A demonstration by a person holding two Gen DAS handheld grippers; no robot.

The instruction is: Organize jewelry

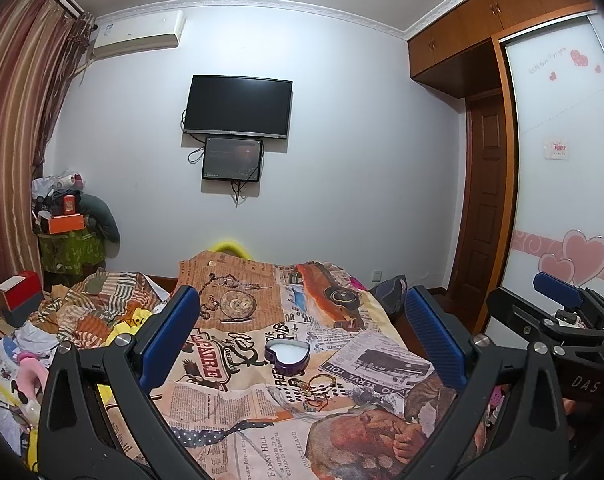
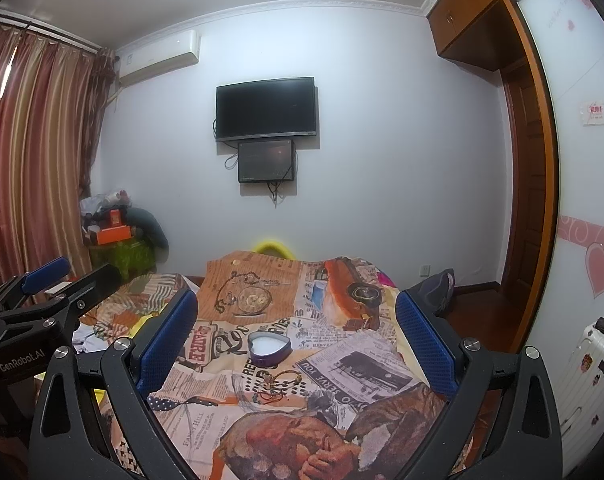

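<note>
A purple heart-shaped tin (image 1: 287, 356) with a white inside sits open on the newspaper-print cloth (image 1: 238, 432); it also shows in the right wrist view (image 2: 269, 347). A small heap of bracelets and beaded strings (image 1: 317, 390) lies just in front of the tin, seen in the right wrist view too (image 2: 280, 386). My left gripper (image 1: 302, 334) is open and empty, held above the cloth short of the jewelry. My right gripper (image 2: 298, 334) is open and empty, at a similar distance. Each gripper shows at the edge of the other's view.
The cloth covers a bed. Crumpled clothes, papers and a red box (image 1: 20, 290) lie at the left. A dark bag (image 2: 438, 286) sits at the bed's far right. A white suitcase (image 2: 590, 356) stands by the wardrobe. A television (image 1: 238, 106) hangs on the far wall.
</note>
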